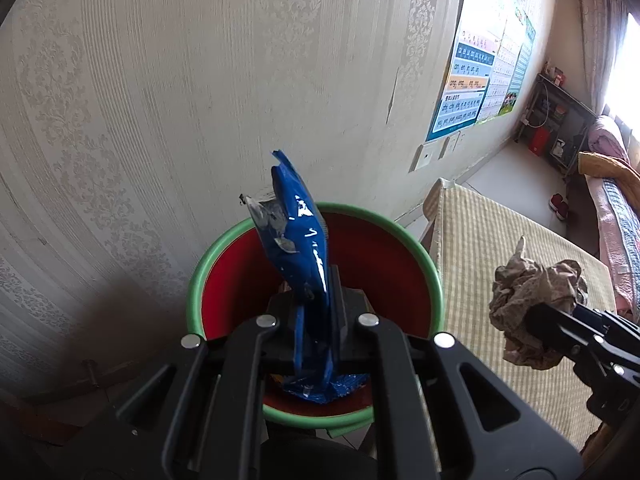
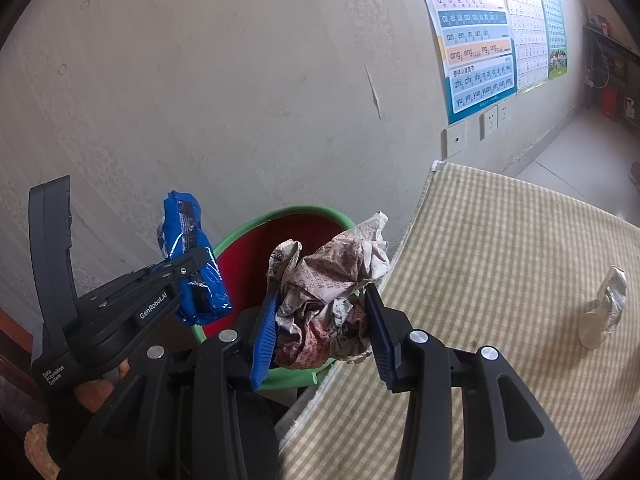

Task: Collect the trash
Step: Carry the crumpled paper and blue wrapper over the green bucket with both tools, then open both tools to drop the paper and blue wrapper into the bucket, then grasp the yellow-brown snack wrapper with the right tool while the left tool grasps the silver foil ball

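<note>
- Wallpapered wall (image 1: pixel 200 80): patterned, with a pinyin chart (image 2: pixel 476 52) towards 1 o'clock; syllables such as "ang", "eng", "zhi", "chi" can be read.
- Checked cloth (image 2: pixel 500 280): a yellow-and-white surface spread from 3 to 5 o'clock; a crumpled silver wrapper (image 2: pixel 604 308) is seen on it at 3 o'clock.
- Bin (image 1: pixel 432 280): red inside, green rim, placed against the wall just beside the cloth.
- Left gripper (image 1: pixel 316 312): closed on the blue wrapper; "GenRobot.AI" and "Data Acquisition System" are printed on its body.
- Right gripper (image 2: pixel 324 312): blue pads are pressed on both sides of the paper ball.
- Blue wrapper (image 1: pixel 304 248): glossy, torn, silver-lined; long axis upright, torn end towards 12 o'clock, held over the bin.
- Paper ball (image 2: pixel 332 296): crumpled printed paper, brownish, held near the bin's rim.
</note>
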`<action>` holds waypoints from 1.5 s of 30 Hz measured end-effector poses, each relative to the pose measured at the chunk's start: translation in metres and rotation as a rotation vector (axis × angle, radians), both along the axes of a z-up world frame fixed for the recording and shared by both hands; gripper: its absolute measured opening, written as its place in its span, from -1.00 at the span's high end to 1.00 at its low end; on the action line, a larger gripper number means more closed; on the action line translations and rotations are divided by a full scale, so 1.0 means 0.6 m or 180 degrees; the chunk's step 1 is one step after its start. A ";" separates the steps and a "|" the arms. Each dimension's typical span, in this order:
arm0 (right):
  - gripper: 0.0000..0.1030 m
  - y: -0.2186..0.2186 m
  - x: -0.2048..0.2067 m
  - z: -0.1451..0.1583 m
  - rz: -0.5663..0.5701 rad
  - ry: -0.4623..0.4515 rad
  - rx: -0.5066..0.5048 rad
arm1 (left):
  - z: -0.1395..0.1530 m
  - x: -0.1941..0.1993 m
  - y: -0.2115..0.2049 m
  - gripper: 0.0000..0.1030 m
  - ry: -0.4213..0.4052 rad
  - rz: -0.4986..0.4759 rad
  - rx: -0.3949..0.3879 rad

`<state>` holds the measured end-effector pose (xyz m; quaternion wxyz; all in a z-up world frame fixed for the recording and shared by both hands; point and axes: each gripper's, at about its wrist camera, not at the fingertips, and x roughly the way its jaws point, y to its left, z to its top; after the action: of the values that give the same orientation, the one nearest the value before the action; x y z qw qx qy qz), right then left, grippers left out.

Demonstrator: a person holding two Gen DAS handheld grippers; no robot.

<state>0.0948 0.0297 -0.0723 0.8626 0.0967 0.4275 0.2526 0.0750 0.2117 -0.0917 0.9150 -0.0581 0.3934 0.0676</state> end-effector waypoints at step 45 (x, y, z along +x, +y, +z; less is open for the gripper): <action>-0.20 -0.405 -0.046 -0.082 -0.1891 0.0092 -0.0790 | -0.039 0.026 -0.085 -0.10 0.0215 -0.0337 -0.0065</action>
<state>0.0672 -0.2132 -0.1213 0.8977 0.1149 0.4203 -0.0657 0.0908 0.1610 -0.1151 0.9029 -0.0443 0.4273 0.0170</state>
